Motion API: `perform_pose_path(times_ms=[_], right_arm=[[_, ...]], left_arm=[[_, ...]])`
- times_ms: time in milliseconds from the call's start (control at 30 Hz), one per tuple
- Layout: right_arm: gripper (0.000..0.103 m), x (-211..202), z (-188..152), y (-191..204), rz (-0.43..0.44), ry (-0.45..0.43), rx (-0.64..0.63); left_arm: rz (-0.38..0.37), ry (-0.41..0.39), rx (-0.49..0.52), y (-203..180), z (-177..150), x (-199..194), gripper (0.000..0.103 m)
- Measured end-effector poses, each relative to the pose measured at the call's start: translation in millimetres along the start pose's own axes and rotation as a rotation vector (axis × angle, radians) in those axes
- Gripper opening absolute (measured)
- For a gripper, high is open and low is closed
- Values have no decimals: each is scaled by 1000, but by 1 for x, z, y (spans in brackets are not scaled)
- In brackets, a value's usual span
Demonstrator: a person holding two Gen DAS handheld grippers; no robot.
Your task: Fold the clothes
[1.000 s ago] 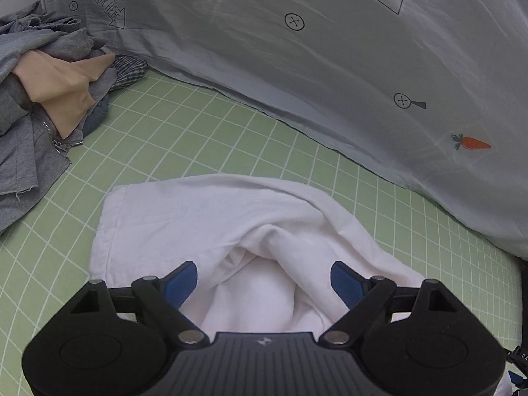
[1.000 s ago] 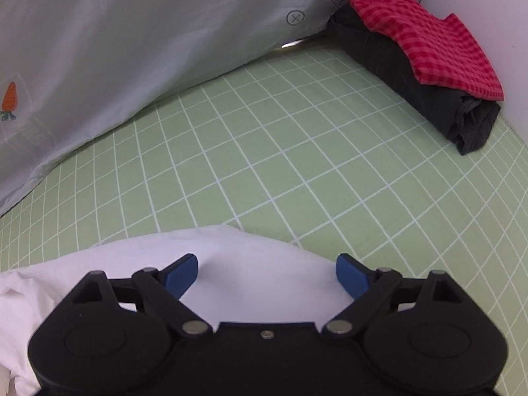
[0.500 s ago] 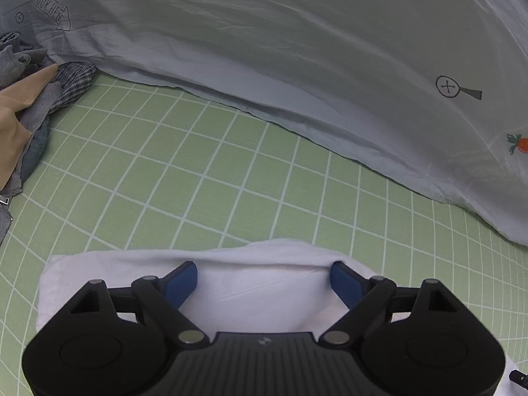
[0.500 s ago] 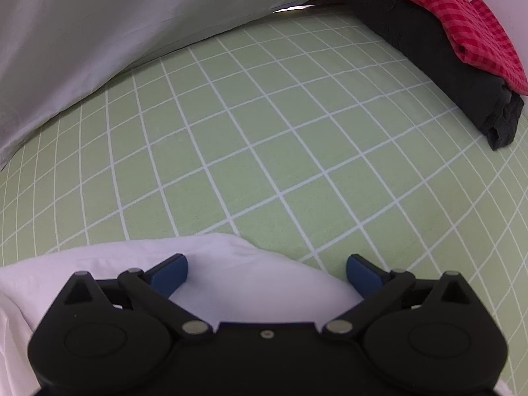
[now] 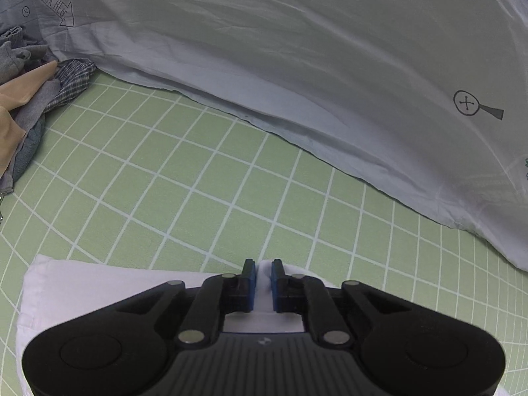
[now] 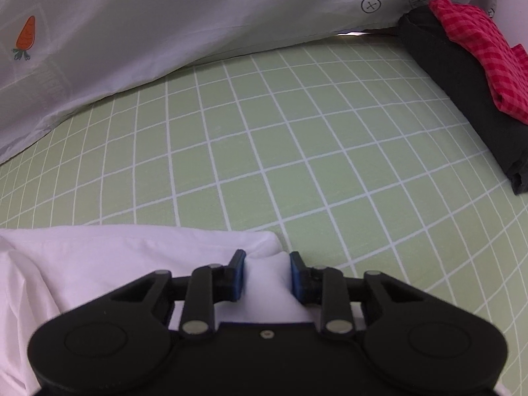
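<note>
Lying at the far left of the left wrist view was a heap of unfolded clothes (image 5: 23,105): grey knit, a tan piece and a blue plaid piece, loosely piled on the green grid-patterned sheet (image 5: 198,181). Behind it, a pale grey printed cover (image 5: 297,66) ran across the back, marked with crossed circles and an arrow label. At the near edge lay the white garment (image 5: 99,283), flat on the sheet; the left gripper (image 5: 263,272) had its blue pads drawn close together, pinching a small raised fold of that white cloth. In the right wrist view, the same cover (image 6: 165,26) bore an orange carrot print (image 6: 25,36) at its left. The white garment (image 6: 132,254) filled the lower left, its folded corner reaching the middle. The right gripper (image 6: 267,272) had its pads narrowed on a ridge of the white cloth, touching it on both sides. At far right sat a folded black garment (image 6: 462,92) with a red checked garment (image 6: 478,49) stacked on top.
</note>
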State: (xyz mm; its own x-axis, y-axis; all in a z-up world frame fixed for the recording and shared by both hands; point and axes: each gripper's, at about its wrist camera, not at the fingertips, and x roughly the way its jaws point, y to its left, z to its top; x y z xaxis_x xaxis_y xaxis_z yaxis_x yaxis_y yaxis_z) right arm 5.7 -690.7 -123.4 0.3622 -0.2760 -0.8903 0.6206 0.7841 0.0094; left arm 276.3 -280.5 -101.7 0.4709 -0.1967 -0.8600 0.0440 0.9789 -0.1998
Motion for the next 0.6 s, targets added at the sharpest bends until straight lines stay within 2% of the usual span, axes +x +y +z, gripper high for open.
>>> perform_pose_path(times_ms=[67, 167, 300, 500, 600], right_arm=[[17, -7, -2, 3, -1, -26, -28], [14, -29, -6, 8, -16, -94, -82], [14, -73, -13, 4, -7, -195, -83], [13, -150, -48, -10, 18, -345, -57], [14, -179, -76, -16, 33, -380, -44]], left_arm=[[-3, -11, -14, 0, 0, -3, 4], [-10, -35, -34, 1, 0, -12, 3], [-38, -117, -50, 10, -10, -66, 3], [-61, -215, -70, 38, -50, -158, 2], [-56, -179, -111, 59, -84, -172, 2]])
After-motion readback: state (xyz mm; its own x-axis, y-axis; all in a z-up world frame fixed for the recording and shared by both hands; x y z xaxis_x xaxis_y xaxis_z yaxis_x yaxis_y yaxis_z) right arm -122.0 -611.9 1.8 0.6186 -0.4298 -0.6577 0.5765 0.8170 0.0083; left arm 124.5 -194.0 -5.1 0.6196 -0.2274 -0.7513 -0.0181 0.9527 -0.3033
